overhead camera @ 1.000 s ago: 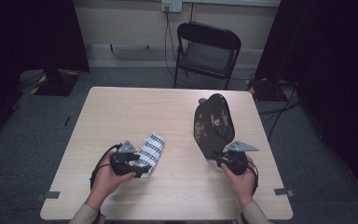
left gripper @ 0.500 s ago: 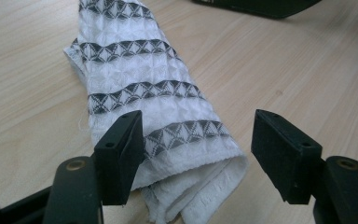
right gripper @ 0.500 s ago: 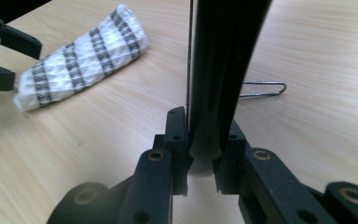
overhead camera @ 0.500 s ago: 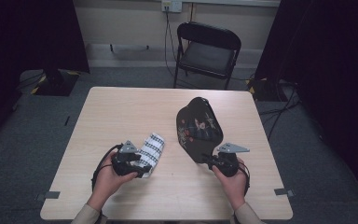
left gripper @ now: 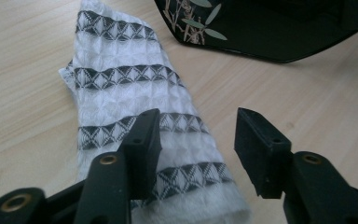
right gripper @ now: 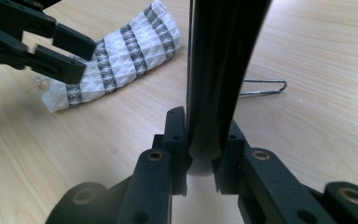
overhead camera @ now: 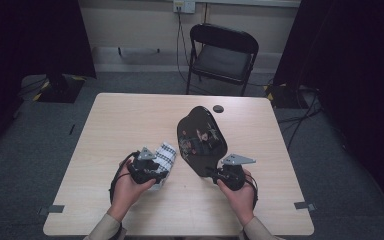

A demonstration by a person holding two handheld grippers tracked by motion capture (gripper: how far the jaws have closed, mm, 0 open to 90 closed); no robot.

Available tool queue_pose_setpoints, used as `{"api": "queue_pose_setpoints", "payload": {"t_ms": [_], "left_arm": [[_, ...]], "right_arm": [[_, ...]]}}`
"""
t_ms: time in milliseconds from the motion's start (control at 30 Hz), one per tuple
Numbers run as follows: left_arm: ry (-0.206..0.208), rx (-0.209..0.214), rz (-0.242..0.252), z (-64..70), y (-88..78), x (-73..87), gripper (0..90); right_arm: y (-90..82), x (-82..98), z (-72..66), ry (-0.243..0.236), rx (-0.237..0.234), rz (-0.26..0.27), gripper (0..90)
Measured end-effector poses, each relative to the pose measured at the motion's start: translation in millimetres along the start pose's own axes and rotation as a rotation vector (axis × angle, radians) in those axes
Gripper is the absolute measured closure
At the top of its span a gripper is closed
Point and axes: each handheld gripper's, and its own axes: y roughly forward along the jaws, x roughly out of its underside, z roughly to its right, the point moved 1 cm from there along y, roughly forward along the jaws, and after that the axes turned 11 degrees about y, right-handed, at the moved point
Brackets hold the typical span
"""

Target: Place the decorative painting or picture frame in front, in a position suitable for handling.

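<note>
1. The table (overhead camera: pixel 130 115) is flat, pale wood with thin lines in it. It has a square shape with soft corners.
2. The right claw (overhead camera: pixel 214 173) is low and right of the middle in the high view. It is clamped on the edge of a black tray (overhead camera: pixel 200 137).
3. The tray is shiny and smooth, with a long rounded shape. It has little leaf and stem pictures on it. It sits in the middle of the high view, tipped up from the table.
4. In the right gripper view the tray's thin dark edge stands straight up between the two black jaws, and both pads press on it.
5. The left claw (overhead camera: pixel 162 169) is low and left of the middle in the high view. Its jaws have just been closing, but there is still a gap between them.
6. A cloth (left gripper: pixel 135 93) lies flat on the table under the left claw. One jaw is over the cloth and the other is over bare wood. The claw does not grip it.
7. The cloth is white and bumpy like a waffle, with dark bands of little triangles. It is folded into a long strip, just left of the tray.
8. A thin bent wire (right gripper: pixel 263 87) lies on the table at the right of the right gripper view.
9. A small round black thing (overhead camera: pixel 218 108) sits on the table above the tray.
</note>
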Motion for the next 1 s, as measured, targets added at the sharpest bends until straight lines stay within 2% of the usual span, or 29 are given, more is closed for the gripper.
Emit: {"api": "queue_pose_setpoints", "payload": {"t_ms": [33, 67, 133, 167, 233, 267, 300, 433, 467, 600, 667, 700, 767, 800, 867, 967, 1000], "left_arm": [[0.006, -0.006, -0.014, -1.0, 1.3, 1.9, 56.0], [0.004, 0.007, -0.027, -2.1, 1.1, 7.9, 61.2], [0.012, 0.011, -0.026, -1.7, -0.9, 10.6, 61.9], [0.022, 0.027, -0.046, -0.9, -8.7, 15.5, 63.8], [0.027, 0.032, -0.054, -0.8, -13.5, 18.2, 64.1], [0.018, 0.045, -0.058, -0.8, -22.0, 26.5, 64.4], [0.018, 0.045, -0.058, -0.8, -22.0, 26.5, 64.6], [0.002, 0.072, -0.064, -3.5, -38.1, 43.0, 68.2], [0.014, 0.084, -0.080, -5.2, -44.8, 48.1, 69.4], [0.008, 0.088, -0.085, -6.5, -50.9, 53.5, 69.5], [0.002, 0.087, -0.090, -7.0, -53.2, 53.8, 66.2], [-0.009, 0.080, -0.083, -6.9, -53.6, 53.1, 61.3], [-0.020, 0.077, -0.082, -7.4, -55.2, 50.0, 59.9], [-0.027, 0.063, -0.068, -7.3, -56.8, 46.1, 56.8], [-0.022, 0.059, -0.065, -7.8, -57.8, 44.2, 57.0], [-0.024, 0.033, -0.032, -8.8, -59.2, 38.8, 54.2], [-0.023, 0.014, -0.019, -9.7, -58.0, 37.6, 47.9]], "right_arm": [[0.1, 0.1, 0.2, -0.002, 0.000, -0.002, 78.1], [0.2, 0.7, 0.1, 0.000, 0.001, -0.006, 78.2], [0.2, 0.9, 0.1, 0.000, 0.000, -0.005, 78.2], [0.1, 0.8, 0.0, 0.001, 0.000, -0.008, 78.2], [0.2, 0.8, -0.2, 0.001, 0.000, -0.008, 78.2], [0.7, 0.7, -1.2, 0.001, 0.001, -0.009, 78.2], [0.7, 0.7, -1.2, 0.001, 0.001, -0.009, 78.2], [2.9, 0.0, -4.3, -0.004, -0.006, -0.016, 78.3], [4.2, -0.4, -6.6, -0.011, -0.013, -0.022, 78.3], [5.3, -0.2, -9.6, -0.021, -0.024, -0.027, 78.2], [5.2, -0.3, -10.2, -0.023, -0.023, -0.025, 78.1], [5.2, -1.0, -9.9, -0.021, -0.030, -0.022, 77.2], [5.0, -1.4, -10.2, -0.030, -0.029, -0.023, 75.9], [3.5, -2.8, -11.5, -0.045, -0.018, -0.012, 71.5], [3.0, -3.8, -11.8, -0.040, -0.022, -0.008, 71.4], [1.6, -6.5, -12.4, -0.039, -0.021, 0.007, 70.4], [1.7, -8.2, -12.6, -0.030, -0.028, 0.019, 68.6]]}}
